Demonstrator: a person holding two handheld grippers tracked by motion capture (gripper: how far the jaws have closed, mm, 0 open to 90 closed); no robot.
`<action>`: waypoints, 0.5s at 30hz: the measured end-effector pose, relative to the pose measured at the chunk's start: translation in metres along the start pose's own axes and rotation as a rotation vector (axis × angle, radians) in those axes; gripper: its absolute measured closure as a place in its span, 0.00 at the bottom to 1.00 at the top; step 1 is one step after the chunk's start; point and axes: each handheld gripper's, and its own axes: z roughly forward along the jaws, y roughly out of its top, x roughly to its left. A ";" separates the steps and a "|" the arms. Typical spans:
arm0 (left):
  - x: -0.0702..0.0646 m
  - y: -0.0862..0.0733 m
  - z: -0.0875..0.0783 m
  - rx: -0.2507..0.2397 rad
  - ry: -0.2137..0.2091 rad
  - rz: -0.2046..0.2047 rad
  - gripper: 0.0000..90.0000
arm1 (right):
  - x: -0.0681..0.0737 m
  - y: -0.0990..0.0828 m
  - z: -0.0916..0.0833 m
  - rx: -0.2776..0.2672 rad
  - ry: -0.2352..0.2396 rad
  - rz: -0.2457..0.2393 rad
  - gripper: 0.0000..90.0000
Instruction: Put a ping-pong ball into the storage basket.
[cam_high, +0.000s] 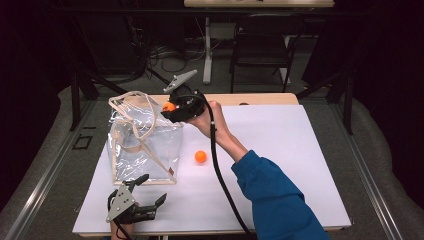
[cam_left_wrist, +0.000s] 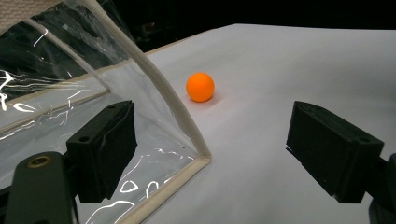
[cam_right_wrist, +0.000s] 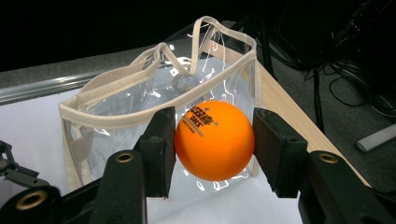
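A clear plastic bag (cam_high: 142, 145) with cream trim and handles stands open on the white table. My right gripper (cam_high: 170, 108) hovers at the bag's far right top corner, shut on an orange ping-pong ball (cam_right_wrist: 215, 140) that sits between its two black pads. The bag (cam_right_wrist: 159, 93) lies just beyond that ball. A second orange ball (cam_high: 200, 156) rests on the table right of the bag. My left gripper (cam_high: 150, 192) stands open near the table's front edge, by the bag's near corner (cam_left_wrist: 201, 161), with the loose ball (cam_left_wrist: 200, 87) farther off between its jaws' line of sight.
The white table top (cam_high: 280, 150) stretches to the right of the bag. A wooden edge (cam_high: 250, 98) runs along the table's far side. A dark chair (cam_high: 262, 45) and a table leg (cam_high: 207, 50) stand on the floor beyond.
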 end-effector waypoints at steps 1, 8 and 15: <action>0.000 0.000 0.000 0.000 0.000 0.000 0.18 | 0.000 0.000 0.000 0.000 0.000 0.000 0.57; 0.001 0.000 -0.001 0.005 0.009 -0.005 0.18 | 0.002 0.005 0.003 -0.024 -0.001 -0.003 0.57; 0.001 0.000 -0.001 0.002 0.009 -0.003 0.18 | 0.003 0.007 0.007 -0.038 -0.004 0.006 0.57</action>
